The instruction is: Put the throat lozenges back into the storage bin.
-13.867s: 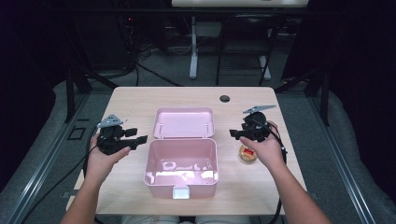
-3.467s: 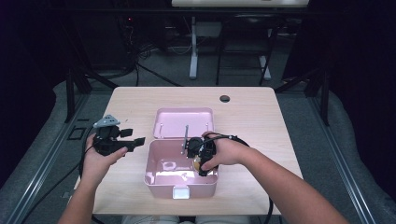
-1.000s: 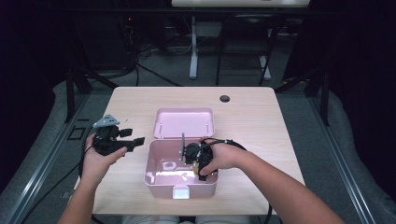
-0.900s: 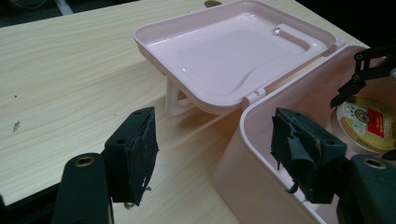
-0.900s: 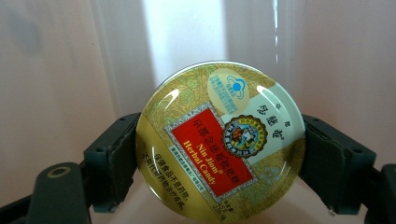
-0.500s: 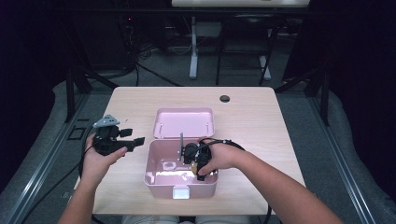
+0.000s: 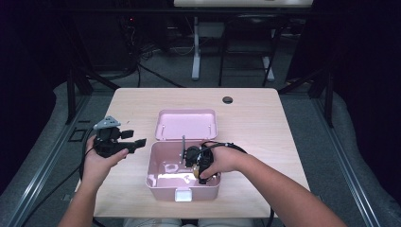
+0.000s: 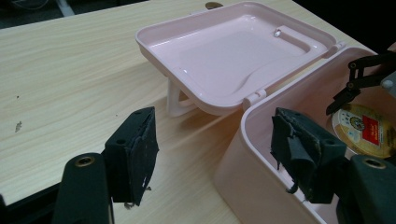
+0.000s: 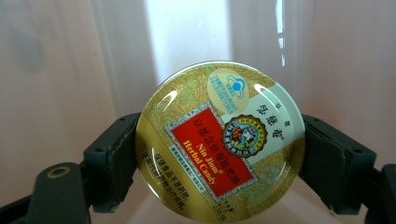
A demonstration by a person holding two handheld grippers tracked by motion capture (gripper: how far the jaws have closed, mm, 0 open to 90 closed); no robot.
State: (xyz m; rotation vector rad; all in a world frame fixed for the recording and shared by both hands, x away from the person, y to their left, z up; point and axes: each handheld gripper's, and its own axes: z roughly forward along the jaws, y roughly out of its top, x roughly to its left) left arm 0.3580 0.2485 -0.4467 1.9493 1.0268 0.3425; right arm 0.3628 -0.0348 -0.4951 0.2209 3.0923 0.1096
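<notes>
Right claw (image 7: pixel 197 166) is down inside the open pink box (image 7: pixel 156 177), lower centre of the high view, clamped on a round candy tin (image 9: pixel 219 140). In the right gripper view the 2 jaws press the tin's left and right edges, printed face toward the camera, pink box wall behind it. The tin also shows at the right edge of the left gripper view (image 8: pixel 364 130), inside the box. I can't tell whether it touches the box floor.

Left claw (image 7: pixel 133 143) sits at left centre of the high view, over the worktop (image 7: pixel 250 118) just beside the box's left wall, jaws spread wide, holding nothing. Lid (image 7: pixel 187 124) lies flipped open behind the box, hinged at its rear rim.

Step in hand, likely: placing the tin in the box. To do it well:
- lower until the tin rests on the floor, tilt it flat, printed face up
- then spread the jaws slowly so the tin doesn't roll on its edge
- lift straight up, clear of the walls and the hinge
- left claw could steady the box wall if it slides
</notes>
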